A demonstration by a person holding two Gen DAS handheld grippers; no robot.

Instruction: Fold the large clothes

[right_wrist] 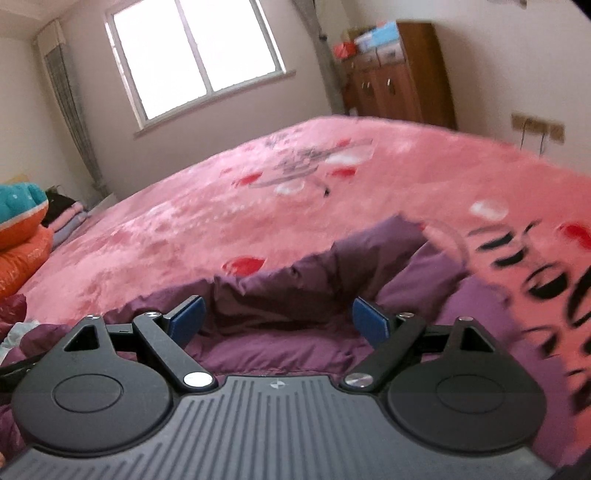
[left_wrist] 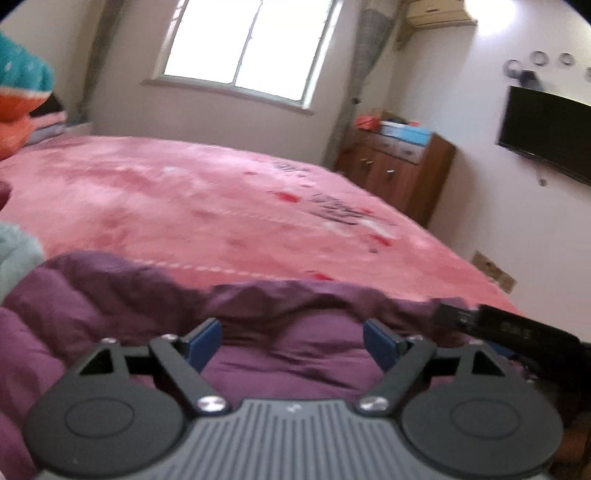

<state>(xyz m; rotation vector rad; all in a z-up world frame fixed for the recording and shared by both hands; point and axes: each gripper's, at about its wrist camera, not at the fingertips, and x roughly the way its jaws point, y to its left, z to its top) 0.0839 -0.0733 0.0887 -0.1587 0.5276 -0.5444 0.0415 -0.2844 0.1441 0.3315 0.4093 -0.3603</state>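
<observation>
While both wrist views look across the pink blanket [left_wrist: 229, 206] on the bed toward the window [left_wrist: 251, 44], only the left view catches the wall TV [left_wrist: 546, 140], an air conditioner [left_wrist: 436, 14] up high, and the other gripper's black finger poking in at right; only the right view shows wall sockets [right_wrist: 537, 127] and the bold black print on the blanket; wooden cabinet [right_wrist: 399, 74] and orange and teal cushions [right_wrist: 22, 229] appear in both, blurred. Left gripper [left_wrist: 293, 341] fingers spread wide, released, nothing pinched; the purple padded jacket [left_wrist: 288, 354] lies below and just beyond the blue pads [left_wrist: 203, 343], its rumpled edge across the gap. Right gripper [right_wrist: 279, 319] also spread, gripping nothing; jacket [right_wrist: 280, 302] bunches up between and past its pads, one flap reaching up the bed to the right.
</observation>
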